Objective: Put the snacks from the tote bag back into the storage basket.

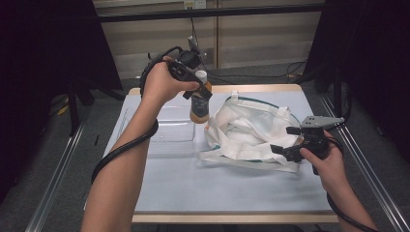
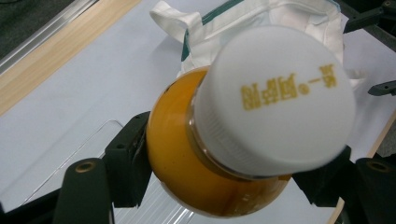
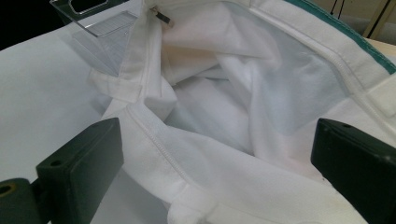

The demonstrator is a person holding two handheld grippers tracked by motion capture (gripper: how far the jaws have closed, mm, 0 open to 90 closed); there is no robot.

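Note:
An orange bottle point(image 1: 199, 105) with a white cap point(image 2: 275, 98) hangs upright above the table, over the gap between the clear tray and the bag's left rim. My left gripper point(image 1: 200, 92) is shut on its body just under the cap, one jaw on each side point(image 2: 219, 177). A white cloth bag point(image 1: 246, 130) with green trim lies crumpled at centre right, its mouth gaping point(image 3: 243, 93). My right gripper point(image 1: 281, 140) stands open at the bag's right edge. Its jaws are wide apart with the bag's rim between them point(image 3: 219, 163), and the pads do not press on the cloth.
A clear plastic tray point(image 1: 169, 130) lies left of the bag; a corner of it appears beyond the bag point(image 3: 93, 28). The white table top point(image 1: 193, 188) has free room at the front. Dark frame posts stand on both sides of the table.

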